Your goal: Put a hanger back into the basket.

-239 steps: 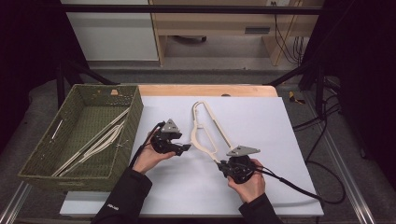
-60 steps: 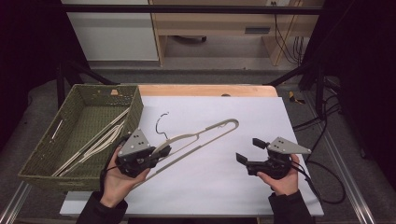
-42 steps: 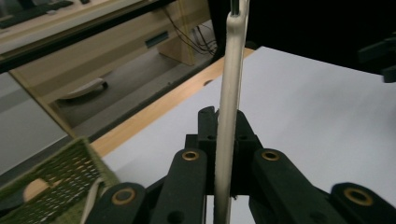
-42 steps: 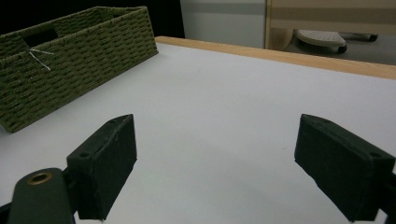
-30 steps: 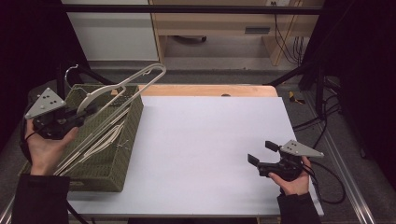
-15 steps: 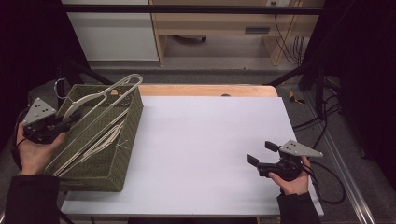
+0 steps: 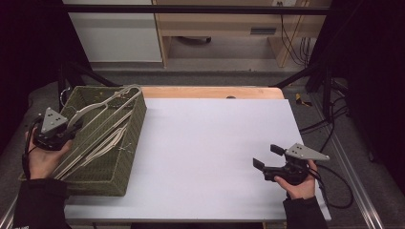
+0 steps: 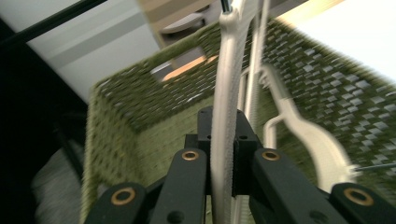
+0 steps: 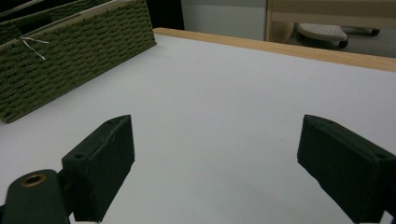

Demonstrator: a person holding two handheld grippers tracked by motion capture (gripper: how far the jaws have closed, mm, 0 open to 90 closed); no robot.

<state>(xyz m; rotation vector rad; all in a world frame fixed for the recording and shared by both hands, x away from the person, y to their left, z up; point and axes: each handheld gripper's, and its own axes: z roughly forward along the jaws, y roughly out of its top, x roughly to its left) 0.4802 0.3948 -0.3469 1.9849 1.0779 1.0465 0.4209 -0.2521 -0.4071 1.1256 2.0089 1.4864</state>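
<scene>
Since a moment before, the left gripper (image 7: 71, 130) had come lower, and the white hanger (image 7: 102, 102) it carried had sunk down toward the green basket (image 7: 128, 157). Before that, the hanger was up in the air above the basket's far corner. Now it lay slanted across the top of the basket, with its far end by the back rim. The left gripper's jaws were closed tight on the near end of the hanger. In the left gripper view, the white hanger (image 8: 225, 116) ran straight up between the two black jaws, and the basket's woven wall (image 8: 130, 116) was right behind it. More white hangers (image 7: 95, 150) lay inside the basket. The basket sat on the left end of the white table (image 7: 210, 143). The right gripper (image 7: 267, 157) had not moved. It rested low over the right side of the table, well apart from the basket. Its jaws stood wide open with nothing between them, just bare table (image 9: 219, 112).
</scene>
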